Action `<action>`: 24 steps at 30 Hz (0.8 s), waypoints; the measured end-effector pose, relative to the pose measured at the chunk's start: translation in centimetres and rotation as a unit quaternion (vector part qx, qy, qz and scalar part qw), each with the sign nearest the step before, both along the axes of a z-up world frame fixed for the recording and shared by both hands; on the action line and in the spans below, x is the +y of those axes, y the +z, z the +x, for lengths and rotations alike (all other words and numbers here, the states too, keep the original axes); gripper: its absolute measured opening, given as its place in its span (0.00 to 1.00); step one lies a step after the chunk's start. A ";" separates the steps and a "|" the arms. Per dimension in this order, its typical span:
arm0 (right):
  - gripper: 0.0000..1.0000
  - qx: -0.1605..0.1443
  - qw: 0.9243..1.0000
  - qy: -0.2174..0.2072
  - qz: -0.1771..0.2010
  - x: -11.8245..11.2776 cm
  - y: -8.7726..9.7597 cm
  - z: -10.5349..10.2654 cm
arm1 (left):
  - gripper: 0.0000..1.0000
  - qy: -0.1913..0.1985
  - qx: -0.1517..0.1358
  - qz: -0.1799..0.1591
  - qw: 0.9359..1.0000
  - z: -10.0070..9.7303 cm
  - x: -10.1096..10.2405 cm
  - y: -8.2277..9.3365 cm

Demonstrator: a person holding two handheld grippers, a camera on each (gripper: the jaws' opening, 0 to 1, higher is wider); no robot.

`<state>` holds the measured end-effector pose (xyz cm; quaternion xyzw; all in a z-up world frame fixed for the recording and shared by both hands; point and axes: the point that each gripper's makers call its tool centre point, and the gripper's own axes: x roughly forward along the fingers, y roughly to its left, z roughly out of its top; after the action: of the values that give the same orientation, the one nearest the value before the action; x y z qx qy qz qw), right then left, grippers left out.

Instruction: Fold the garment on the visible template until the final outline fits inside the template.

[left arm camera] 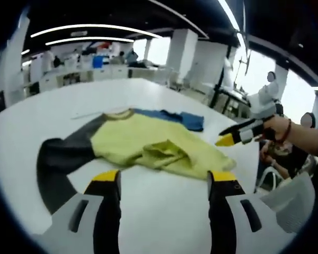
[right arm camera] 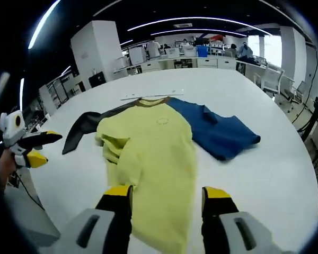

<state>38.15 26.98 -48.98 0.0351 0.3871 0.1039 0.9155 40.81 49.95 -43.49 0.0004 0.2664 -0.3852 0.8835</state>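
I see the soft yellow knit top with one dark grey sleeve and one blue sleeve (right arm camera: 148, 143) lying on the wide white surface (right arm camera: 265, 180), roughly centred, collar pointing away from my right gripper (right arm camera: 167, 203). In the right gripper view its long axis runs straight out from between my jaws: hem edge nearest, neck farthest. The hem sits just at or under the jaw tips; can't tell if the cloth touches them. The right gripper is released, jaws spread w/ yellow cloth showing in the gap, nothing pinched.

The body is already rumpled. A bunched fold lies on the grey-sleeve side, and the blue sleeve is spread out flat to the other side. I can't make out a template outline; only a thin pale strip (right arm camera: 151, 96) lies just beyond the collar.

In the left gripper view, the left gripper (left arm camera: 163, 188) is released too, jaws wide apart over bare surface, the garment just beyond the tips, lying crosswise to it. The grey sleeve (left arm camera: 55, 159) is nearest that side.

The right gripper is held out low over the far hem corner, near-level, by a hand (left arm camera: 280, 128).

My judgement: right is closer to the hem and is the one to grasp it; left should take the grey sleeve.
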 end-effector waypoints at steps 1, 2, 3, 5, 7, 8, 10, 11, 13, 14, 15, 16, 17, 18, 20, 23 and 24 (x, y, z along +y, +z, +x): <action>0.50 0.003 1.000 -0.002 -0.002 -0.2 -0.2 -0.3 | 0.59 0.006 0.003 -0.010 1.000 0.2 -0.2 0.1; 0.50 0.004 1.000 -0.004 -0.002 -0.3 -0.3 -0.5 | 0.57 0.010 0.001 -0.021 1.000 0.5 -0.5 0.3; 0.49 0.007 1.000 -0.007 -0.003 -0.5 -0.6 -0.9 | 0.56 0.016 0.001 -0.026 1.000 0.9 -0.7 0.4; 0.49 0.016 1.000 -0.010 -0.001 -0.6 -1.1 -1.5 | 0.54 0.020 0.005 -0.027 0.999 1.4 -1.1 0.3; 0.49 0.020 1.000 -0.012 0.001 -0.7 -1.4 -2.0 | 0.52 0.023 0.008 -0.023 0.999 1.7 -1.4 0.1; 0.48 0.023 1.000 -0.013 0.001 -0.7 -1.6 -2.2 | 0.50 0.027 0.011 -0.021 0.999 2.0 -1.5 0.0; 0.48 0.029 0.999 -0.014 0.000 -0.8 -1.9 -2.7 | 0.48 0.032 0.016 -0.025 0.999 2.4 -1.8 -0.2; 0.48 0.031 0.999 -0.014 -0.001 -0.8 -2.1 -2.9 | 0.47 0.032 0.022 -0.025 0.999 2.6 -1.9 -0.4; 0.47 0.034 0.999 -0.015 -0.003 -0.9 -2.3 -3.2 | 0.46 0.037 0.029 -0.020 0.999 3.1 -2.1 -0.7; 0.46 0.036 0.999 -0.016 -0.004 -0.9 -2.4 -3.4 | 0.45 0.038 0.030 -0.019 0.999 3.2 -2.1 -0.8; 0.46 0.039 0.999 -0.018 -0.004 -0.9 -2.6 -3.6 | 0.45 0.040 0.034 -0.019 0.998 3.5 -2.3 -0.9; 0.45 0.041 0.999 -0.019 -0.004 -0.9 -2.8 -3.7 | 0.44 0.045 0.039 -0.021 0.998 3.8 -2.3 -0.9; 0.44 0.042 0.999 -0.021 -0.003 -1.0 -2.9 -3.8 | 0.43 0.048 0.042 -0.024 0.998 4.1 -2.4 -1.0; 0.44 0.042 0.999 -0.025 -0.002 -1.0 -3.1 -4.0 | 0.42 0.053 0.046 -0.024 0.997 4.5 -2.5 -1.1; 0.42 0.045 0.999 -0.028 0.001 -1.1 -3.3 -4.2 | 0.42 0.065 0.043 -0.007 0.997 5.3 -2.5 -1.5; 0.40 0.049 0.998 -0.035 0.008 -1.0 -3.5 -4.5 | 0.40 0.069 0.055 -0.008 0.996 5.9 -3.1 -1.8; 0.40 0.048 0.998 -0.037 0.010 -1.1 -3.6 -4.6 | 0.40 0.070 0.059 -0.009 0.996 6.1 -3.4 -2.0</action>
<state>33.52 25.92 -52.57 0.0635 0.4285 0.0719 0.8985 46.86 46.55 -45.44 -0.0485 0.3141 -0.3243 0.8910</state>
